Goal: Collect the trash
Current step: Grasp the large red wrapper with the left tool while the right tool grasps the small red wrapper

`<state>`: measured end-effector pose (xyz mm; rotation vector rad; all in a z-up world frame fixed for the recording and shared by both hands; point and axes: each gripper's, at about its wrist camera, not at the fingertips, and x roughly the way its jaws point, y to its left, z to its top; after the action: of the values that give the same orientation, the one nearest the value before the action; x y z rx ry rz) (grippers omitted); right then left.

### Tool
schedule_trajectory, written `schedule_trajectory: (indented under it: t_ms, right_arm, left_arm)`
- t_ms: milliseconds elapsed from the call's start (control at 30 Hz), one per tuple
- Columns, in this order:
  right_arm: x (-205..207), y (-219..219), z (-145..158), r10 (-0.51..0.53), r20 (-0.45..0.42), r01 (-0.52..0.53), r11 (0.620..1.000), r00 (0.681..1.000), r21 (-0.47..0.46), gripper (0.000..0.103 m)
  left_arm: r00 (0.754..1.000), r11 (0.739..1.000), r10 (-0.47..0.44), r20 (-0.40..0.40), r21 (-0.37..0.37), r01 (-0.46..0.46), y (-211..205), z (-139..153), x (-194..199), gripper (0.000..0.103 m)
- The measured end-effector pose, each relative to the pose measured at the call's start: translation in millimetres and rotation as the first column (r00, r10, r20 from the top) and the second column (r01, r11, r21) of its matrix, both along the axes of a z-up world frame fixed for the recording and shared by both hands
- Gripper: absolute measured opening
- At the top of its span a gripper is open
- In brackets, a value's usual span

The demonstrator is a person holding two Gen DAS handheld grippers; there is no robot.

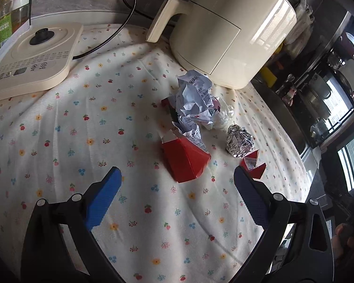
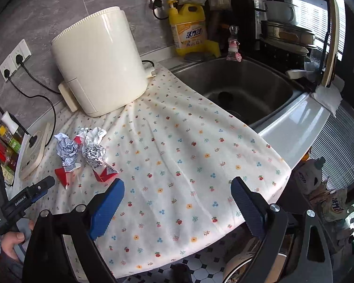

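Observation:
A small heap of trash lies on the flowered cloth [image 1: 59,122]: a red carton [image 1: 184,162], crumpled printed paper [image 1: 193,99], a foil ball [image 1: 239,141] and a smaller torn red carton [image 1: 252,165]. My left gripper [image 1: 177,176] hangs open just short of the red carton, nothing between its blue fingers [image 1: 106,195]. In the right wrist view the same heap sits at the left: crumpled paper [image 2: 67,148], foil ball [image 2: 94,154], red carton [image 2: 63,175], torn red carton [image 2: 105,174]. My right gripper [image 2: 177,188] stands open over bare cloth [image 2: 188,155], to the right of the heap.
A cream air fryer [image 1: 226,28] stands right behind the trash. A kettle base [image 1: 33,59] with its black cord lies at the left. A steel sink [image 2: 238,87], a yellow detergent bottle [image 2: 188,28] and a dish rack [image 2: 288,23] lie to the right. The cloth overhangs the counter's front edge.

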<state>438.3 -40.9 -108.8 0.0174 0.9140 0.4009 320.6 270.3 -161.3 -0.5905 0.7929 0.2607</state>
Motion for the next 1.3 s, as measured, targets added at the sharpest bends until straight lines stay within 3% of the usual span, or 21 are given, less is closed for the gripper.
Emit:
schedule_trajectory:
  t_ms: [167,300,367,400,433,733,1133,1267,1300]
  right_arm:
    - [1,-2,-4,-0.029,-0.014,0.028,1.0,0.999,-0.008,0.09]
    - [-4,14,-3,0.001,-0.01,-0.001,1.0,1.0,-0.016,0.09]
    - [-7,26,-4,0.027,-0.012,-0.027,1.0,1.0,-0.017,0.09]
    - [-8,32,-5,0.042,-0.015,-0.042,0.999,0.999,-0.018,0.09]
    - [-9,40,-6,0.06,-0.018,-0.06,0.998,0.998,-0.019,0.089]
    - [-3,110,-21,0.205,-0.036,-0.205,0.979,0.978,-0.015,0.081]
    - [19,168,-58,0.314,-0.066,-0.32,0.942,0.947,-0.1,0.077]
    - [18,174,-66,0.345,-0.067,-0.352,0.924,0.936,-0.147,0.049]
    - [17,173,-67,0.344,-0.057,-0.349,0.923,0.937,-0.161,0.046]
  left_arm:
    - [0.999,0.999,-0.038,-0.029,0.036,0.039,-7,-7,24,0.089]
    - [0.998,0.997,-0.037,-0.041,0.062,0.04,-8,-8,35,0.072]
    - [0.998,0.997,-0.04,-0.044,0.069,0.043,-7,-8,37,0.06]
    - [0.998,0.997,-0.038,-0.046,0.068,0.041,-5,-8,38,0.046]
    - [0.998,0.998,-0.042,-0.039,0.054,0.044,-3,-7,37,0.044]
    - [1.0,1.0,-0.013,0.017,0.006,0.013,9,12,-13,0.042]
    - [0.977,0.978,0.209,0.029,0.008,-0.21,51,15,-95,0.042]
    - [0.964,0.965,0.264,0.032,-0.006,-0.264,53,17,-117,0.042]
    - [0.963,0.963,0.269,0.033,-0.004,-0.269,51,18,-120,0.042]
